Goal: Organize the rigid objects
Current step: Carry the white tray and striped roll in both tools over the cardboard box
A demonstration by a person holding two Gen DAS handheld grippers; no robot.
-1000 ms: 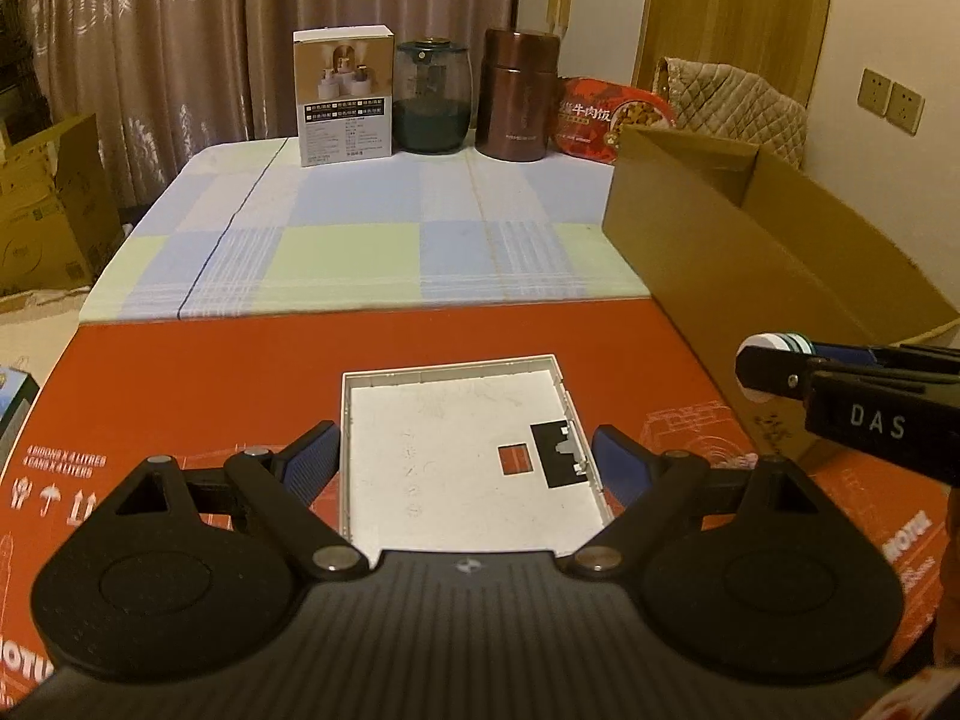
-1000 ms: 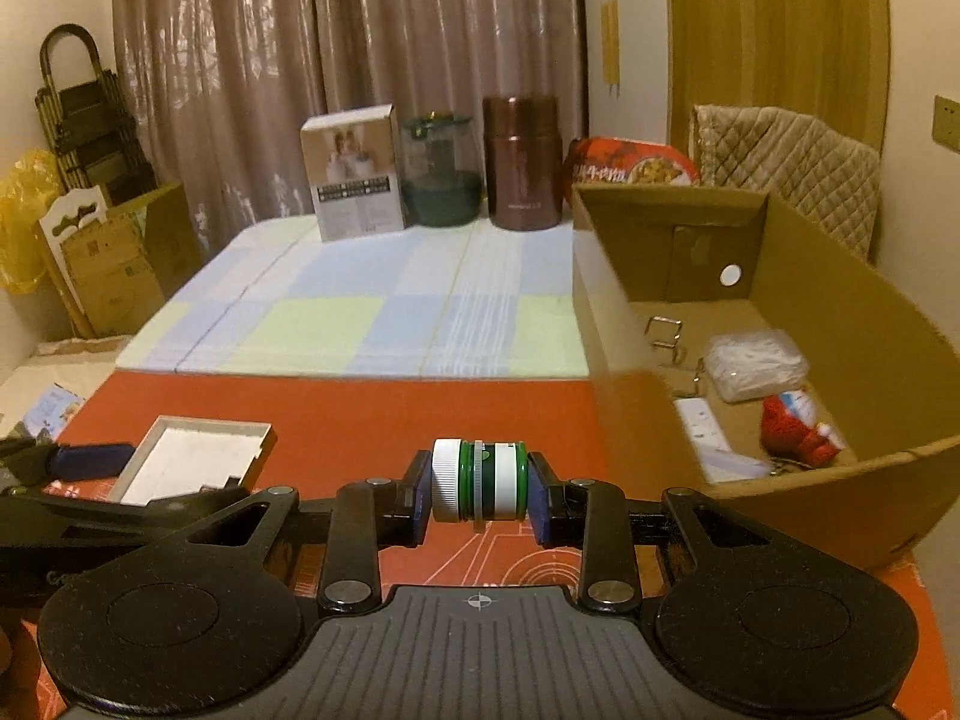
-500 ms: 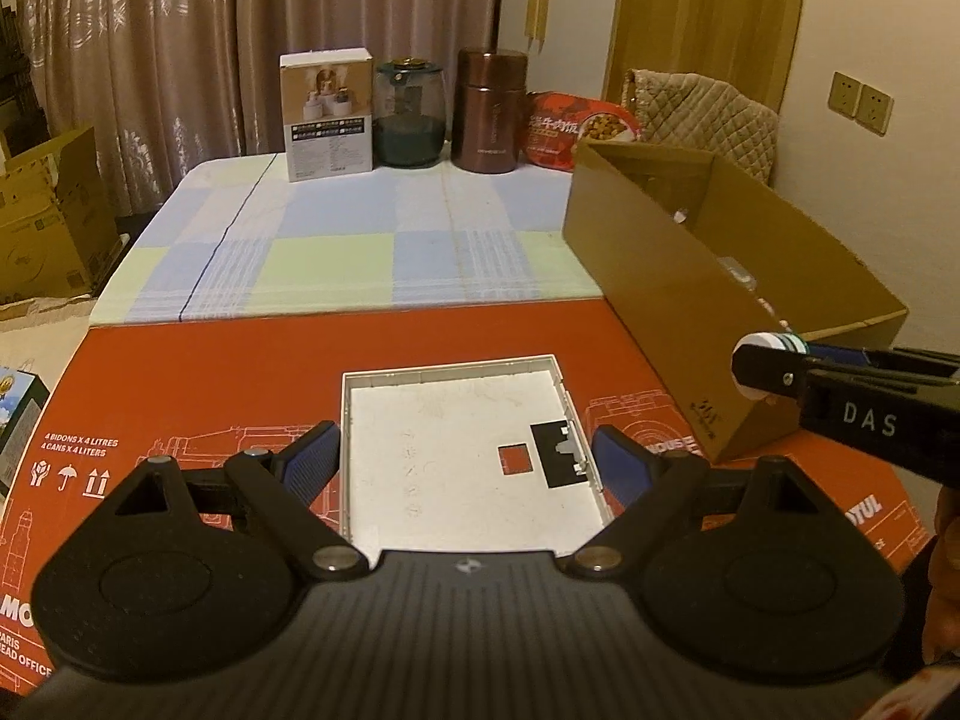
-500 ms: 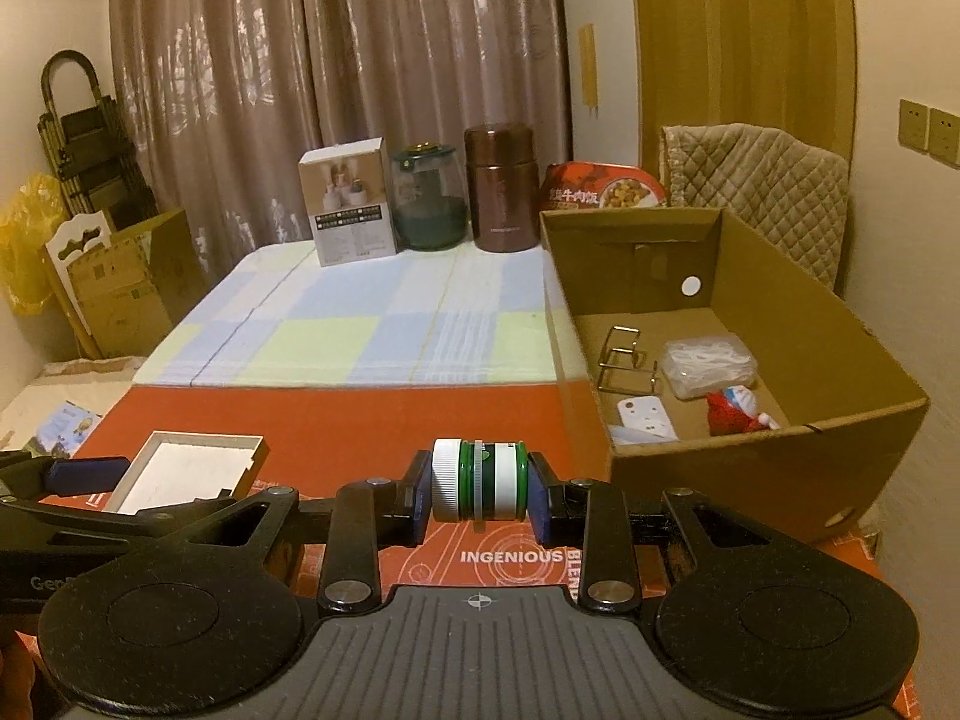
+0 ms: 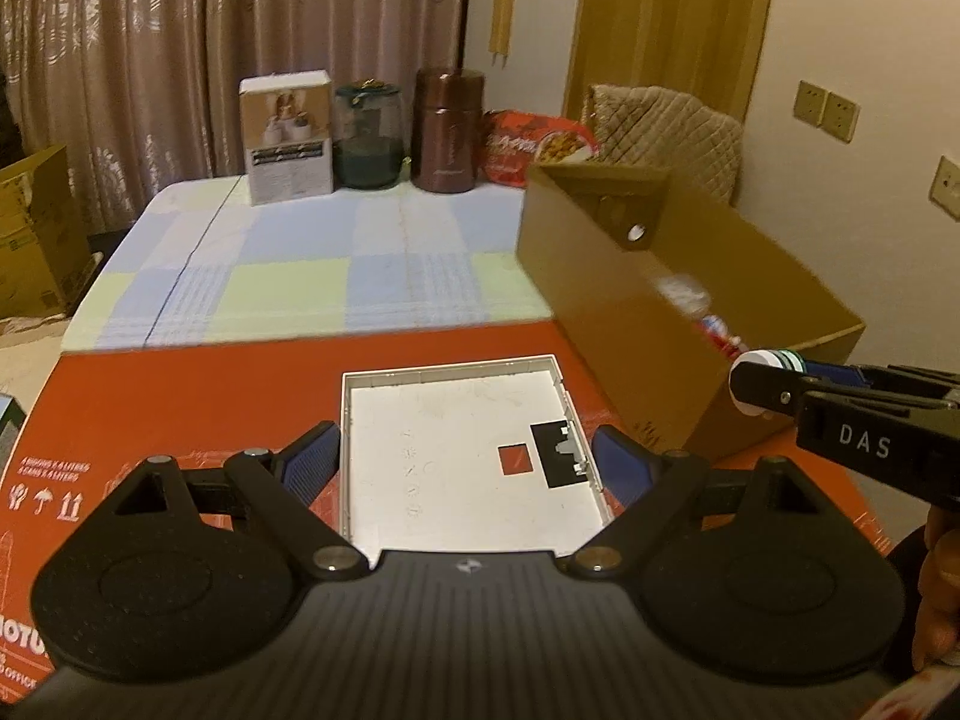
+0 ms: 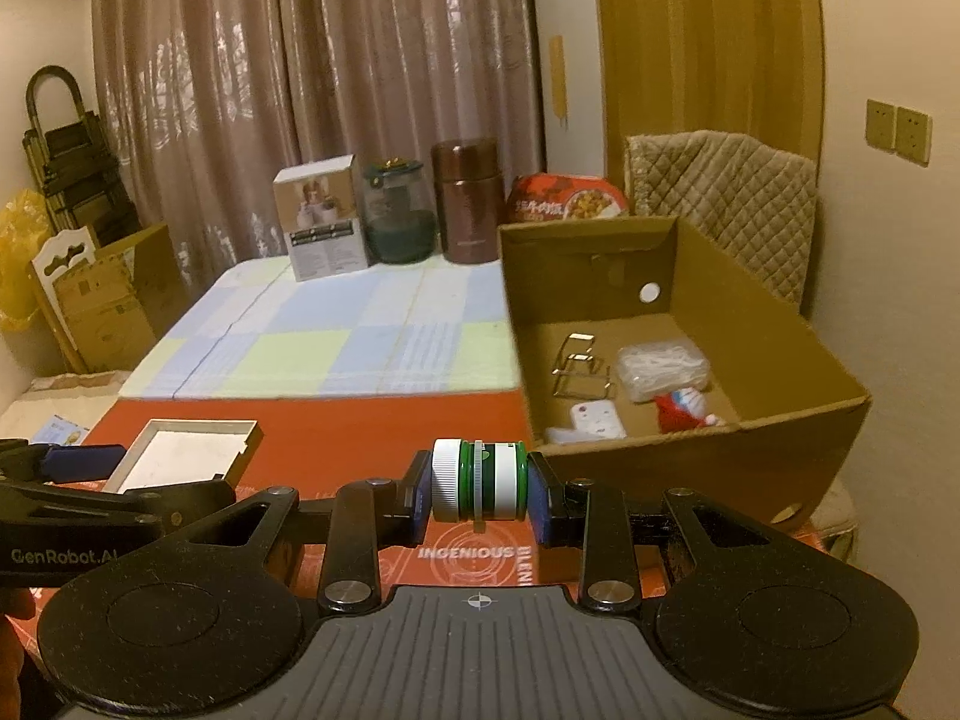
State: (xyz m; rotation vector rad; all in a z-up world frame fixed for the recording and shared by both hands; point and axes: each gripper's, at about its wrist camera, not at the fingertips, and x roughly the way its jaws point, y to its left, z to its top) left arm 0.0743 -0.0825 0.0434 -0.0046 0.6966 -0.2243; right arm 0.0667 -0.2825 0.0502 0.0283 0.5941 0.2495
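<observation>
- Curtained room, checked cloth (image 6: 336, 348) on far half of table, red sheet (image 6: 336, 426) on near half.
- Open cardboard box (image 6: 708, 468) at right on red sheet; wire stand, bag, small toy inside.
- White carton (image 6: 321, 216), glass jar (image 6: 399, 213), brown flask (image 6: 468, 201) along far edge.
- Left gripper (image 5: 465, 468) spread wide, holding white tray (image 5: 462, 456) by its sides.
- Right gripper (image 6: 480, 492) clamps green-white jar (image 6: 479, 480), just left of box.

Two grippers show: the left gripper (image 5: 465, 456) and the right gripper (image 6: 480, 489). One white tray (image 5: 462, 450), one small bottle (image 6: 480, 480) and one cardboard box (image 6: 708, 462) are visible. Four containers (image 6: 465, 201) line the table's far edge.
</observation>
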